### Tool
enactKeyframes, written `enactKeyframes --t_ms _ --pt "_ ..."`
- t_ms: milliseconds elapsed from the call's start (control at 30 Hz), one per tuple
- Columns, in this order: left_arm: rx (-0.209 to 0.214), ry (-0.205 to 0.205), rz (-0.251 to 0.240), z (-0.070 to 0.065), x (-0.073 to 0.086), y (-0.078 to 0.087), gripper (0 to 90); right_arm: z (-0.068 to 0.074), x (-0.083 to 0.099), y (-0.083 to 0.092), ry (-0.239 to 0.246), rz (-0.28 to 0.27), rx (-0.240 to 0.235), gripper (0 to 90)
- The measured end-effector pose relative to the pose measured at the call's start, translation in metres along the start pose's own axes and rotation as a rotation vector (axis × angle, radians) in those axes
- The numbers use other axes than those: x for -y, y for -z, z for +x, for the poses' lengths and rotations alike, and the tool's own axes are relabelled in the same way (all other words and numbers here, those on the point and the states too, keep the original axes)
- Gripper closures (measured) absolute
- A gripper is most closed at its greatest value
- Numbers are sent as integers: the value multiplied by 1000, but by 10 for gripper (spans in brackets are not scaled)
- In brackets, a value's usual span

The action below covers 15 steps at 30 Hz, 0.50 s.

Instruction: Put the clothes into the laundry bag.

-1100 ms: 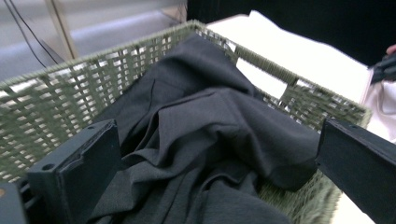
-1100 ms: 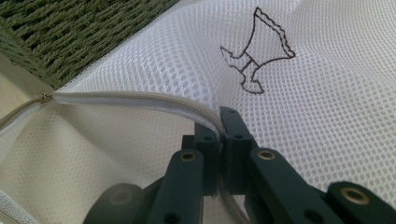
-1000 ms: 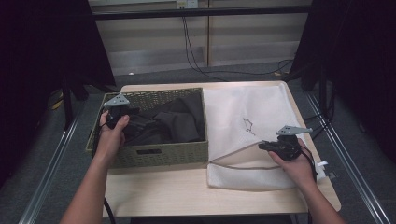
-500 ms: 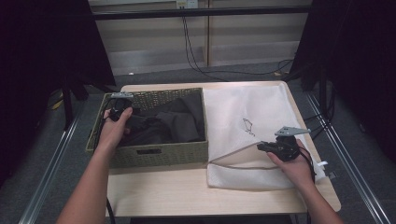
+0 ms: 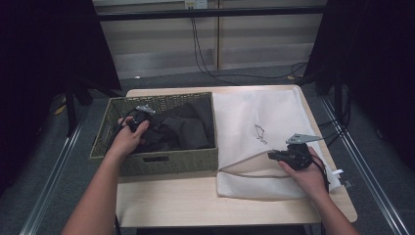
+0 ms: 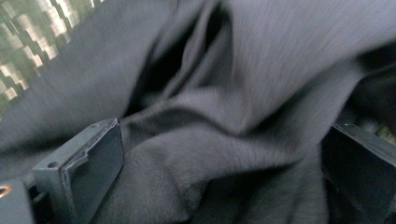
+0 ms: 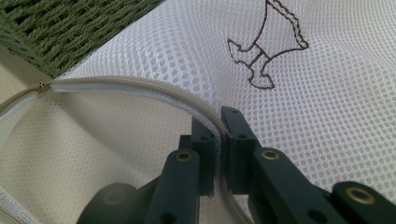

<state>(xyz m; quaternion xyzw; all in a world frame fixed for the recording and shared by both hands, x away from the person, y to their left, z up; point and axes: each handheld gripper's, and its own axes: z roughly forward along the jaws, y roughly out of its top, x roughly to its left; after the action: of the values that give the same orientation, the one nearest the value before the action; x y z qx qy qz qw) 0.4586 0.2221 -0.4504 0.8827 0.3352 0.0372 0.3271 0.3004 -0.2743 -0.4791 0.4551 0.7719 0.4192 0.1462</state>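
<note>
A green woven basket [image 5: 166, 161] on the table's left half holds dark clothes [image 5: 181, 129]. My left gripper [image 5: 139, 116] is down inside the basket at its left end. In the left gripper view the left gripper [image 6: 224, 154] is open; its jaws have just been opening and stand wide, with dark cloth [image 6: 261, 60] bunched between them. A white mesh laundry bag [image 5: 259, 117] lies to the right of the basket. My right gripper [image 5: 274, 155] is shut on the bag's zipper edge [image 7: 140, 86] and lifts the mouth open; the right gripper [image 7: 220, 126] pinches that rim.
The bag carries a small brown embroidered figure [image 7: 266, 51]. The basket wall [image 7: 70, 28] stands just behind the bag's mouth. Bare tabletop [image 5: 166, 200] runs along the front edge. Cables lie on the floor behind the table.
My left hand has sunk into the basket and shifted toward the dark clothes. The right hand and the bag's edge have stayed where they were.
</note>
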Motion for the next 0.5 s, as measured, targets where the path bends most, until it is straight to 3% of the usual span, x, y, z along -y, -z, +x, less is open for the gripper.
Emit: enactKeyframes --t_ms 33,167,267,333,367,400,500 --pt "-1 -27 37 1 0 -1 0 0 0 0 3 1 -1 850" --pt "21 9 61 3 1 -9 0 0 1 -2 5 9 -1 849" --pt "72 109 79 8 5 -19 0 0 2 -2 8 15 -1 848" --pt "66 170 85 10 4 -23 0 1 2 -3 9 16 -2 847" --pt "66 170 85 10 4 -23 0 0 2 -3 11 17 -1 847" --pt "29 137 120 2 0 -28 0 0 3 -3 12 19 -3 847" --pt "35 140 123 3 -1 -28 0 0 3 -4 13 19 -6 847"
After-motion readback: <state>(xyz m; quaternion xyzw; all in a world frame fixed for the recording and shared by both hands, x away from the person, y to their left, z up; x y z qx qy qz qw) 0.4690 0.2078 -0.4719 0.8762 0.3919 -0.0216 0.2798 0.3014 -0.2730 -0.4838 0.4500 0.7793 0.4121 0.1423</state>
